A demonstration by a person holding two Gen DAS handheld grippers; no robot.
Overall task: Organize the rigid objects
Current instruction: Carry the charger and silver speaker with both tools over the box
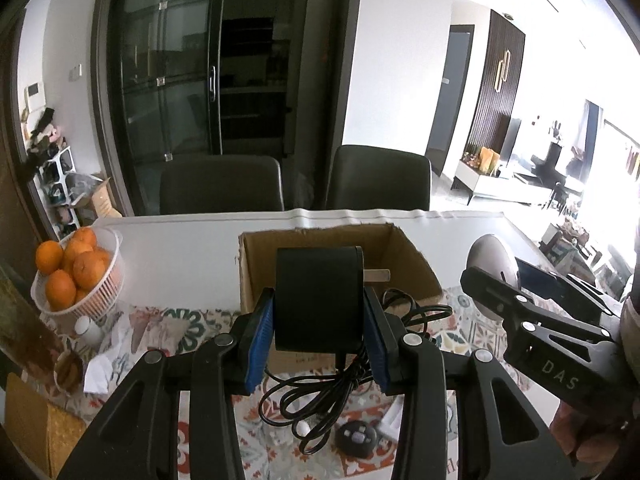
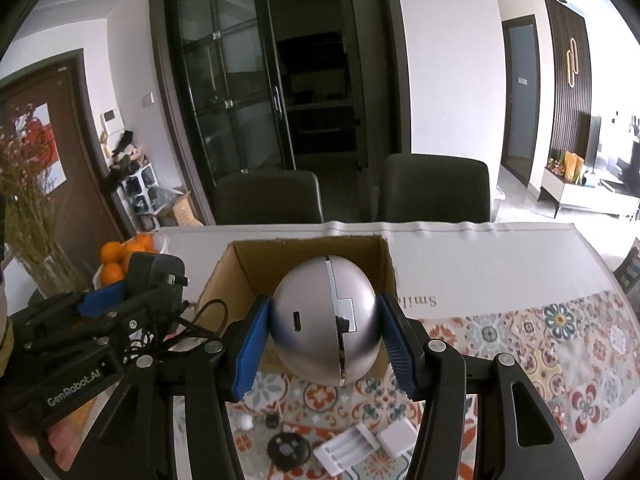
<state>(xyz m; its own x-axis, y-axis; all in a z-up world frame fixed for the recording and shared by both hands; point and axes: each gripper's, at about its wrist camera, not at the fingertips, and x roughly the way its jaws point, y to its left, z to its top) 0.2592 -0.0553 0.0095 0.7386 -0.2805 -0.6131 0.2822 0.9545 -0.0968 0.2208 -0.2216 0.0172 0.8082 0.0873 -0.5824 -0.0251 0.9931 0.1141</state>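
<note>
My left gripper (image 1: 319,312) is shut on a black power adapter (image 1: 320,300) and holds it above the table, in front of an open cardboard box (image 1: 264,276). Its black cable (image 1: 320,404) hangs down in loops. My right gripper (image 2: 326,332) is shut on a silver ball-shaped device (image 2: 312,320) and holds it just in front of the same box (image 2: 240,264). The right gripper also shows in the left wrist view (image 1: 496,276) at the right, and the left gripper shows in the right wrist view (image 2: 132,292) at the left.
A white basket of oranges (image 1: 76,276) stands at the left of the table. A round black remote (image 1: 356,438), a white battery holder (image 2: 344,450) and a small white piece (image 2: 245,422) lie on the patterned cloth (image 2: 560,340). Two dark chairs (image 1: 220,184) stand behind the table.
</note>
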